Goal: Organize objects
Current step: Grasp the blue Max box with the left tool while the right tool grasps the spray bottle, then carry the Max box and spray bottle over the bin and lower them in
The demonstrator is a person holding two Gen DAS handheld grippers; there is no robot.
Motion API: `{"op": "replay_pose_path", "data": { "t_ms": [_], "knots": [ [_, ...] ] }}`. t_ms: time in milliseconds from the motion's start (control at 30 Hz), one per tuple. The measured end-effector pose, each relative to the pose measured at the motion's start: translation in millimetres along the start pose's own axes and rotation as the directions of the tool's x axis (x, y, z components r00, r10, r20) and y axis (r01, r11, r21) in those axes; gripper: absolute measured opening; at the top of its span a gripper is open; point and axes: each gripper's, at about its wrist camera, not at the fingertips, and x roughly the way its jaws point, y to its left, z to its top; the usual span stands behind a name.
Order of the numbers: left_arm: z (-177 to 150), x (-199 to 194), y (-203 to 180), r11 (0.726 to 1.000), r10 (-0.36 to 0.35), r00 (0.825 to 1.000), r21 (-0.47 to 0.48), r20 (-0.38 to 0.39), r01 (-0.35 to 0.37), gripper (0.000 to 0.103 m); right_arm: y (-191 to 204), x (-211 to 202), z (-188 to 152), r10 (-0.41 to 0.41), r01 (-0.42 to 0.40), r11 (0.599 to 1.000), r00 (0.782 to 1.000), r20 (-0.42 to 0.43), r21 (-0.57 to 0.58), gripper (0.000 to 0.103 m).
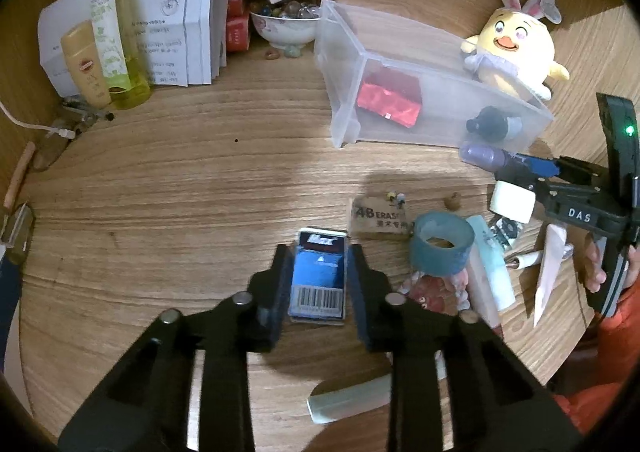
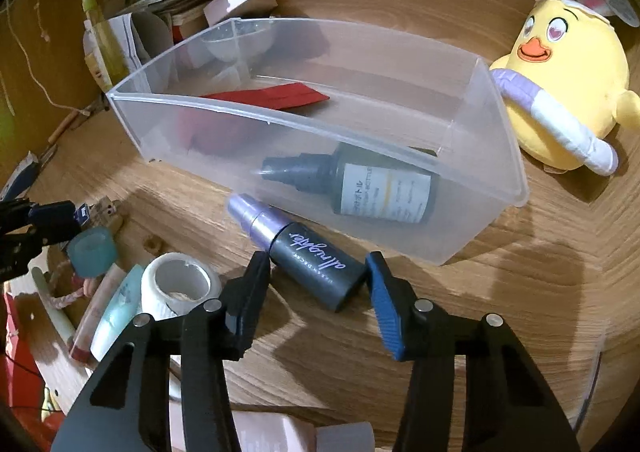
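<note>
A small blue box with a barcode [image 1: 318,280] lies flat on the wooden table. My left gripper [image 1: 318,252] is shut on it, one pad against each long side. A dark spray bottle with a purple cap [image 2: 308,256] lies on its side just in front of the clear plastic bin [image 2: 280,119]. My right gripper [image 2: 318,262] is shut on this bottle, with its fingertips touching the body and the base. In the bin lie a red packet [image 1: 390,99] and a dark labelled bottle [image 2: 360,183]. The right gripper also shows at the right edge of the left wrist view.
A yellow plush chick [image 2: 560,83] sits behind the bin. A white tape roll [image 2: 180,284], a teal tape roll [image 1: 440,248], an eraser [image 1: 378,215] and tubes crowd the space between the grippers. Bottles [image 1: 108,31], papers and a bowl of beads [image 1: 286,25] stand at the back left.
</note>
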Motion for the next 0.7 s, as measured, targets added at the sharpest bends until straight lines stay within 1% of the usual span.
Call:
{"op": "replay_pose_path", "data": {
  "t_ms": [233,467,500,533,600,700],
  "knots": [
    [0.7,1.1,5.0,0.999,-0.017,1.000,-0.033,0.017,0.018,0.026,4.7,-9.5,-5.6,-0.017,0.018,1.000,1.000,0.022,-0.019,0.045],
    [3.4,-11.9,4.6,0.998,-0.024,0.998,-0.048,0.062,0.027,0.026,1.3,-29.4,-10.6,-0.016,0.015,1.000,0.997,0.070,0.009,0.044],
    [4.3,-15.0,3.2,0.999,-0.025,0.997,-0.046,0.071,0.029,0.026,1.0,-32.0,-10.7,-0.011,0.010,1.000,0.997,0.076,0.012,0.040],
    [5.8,-17.4,2.3,0.999,-0.025,0.996,-0.044,0.080,0.029,0.026,0.4,-34.3,-10.5,0.006,-0.007,1.000,0.997,0.075,0.015,0.032],
    [8.0,-21.3,-0.3,0.999,-0.026,0.995,-0.038,0.095,0.030,0.026,0.4,-39.1,-11.1,0.019,-0.020,1.000,0.996,0.087,0.018,0.030],
    [11.7,-25.2,-4.8,0.999,-0.026,0.993,-0.029,0.111,0.029,0.026,3.1,-38.6,-13.0,0.004,-0.004,1.000,0.997,0.080,-0.005,0.030]
  ]
}}
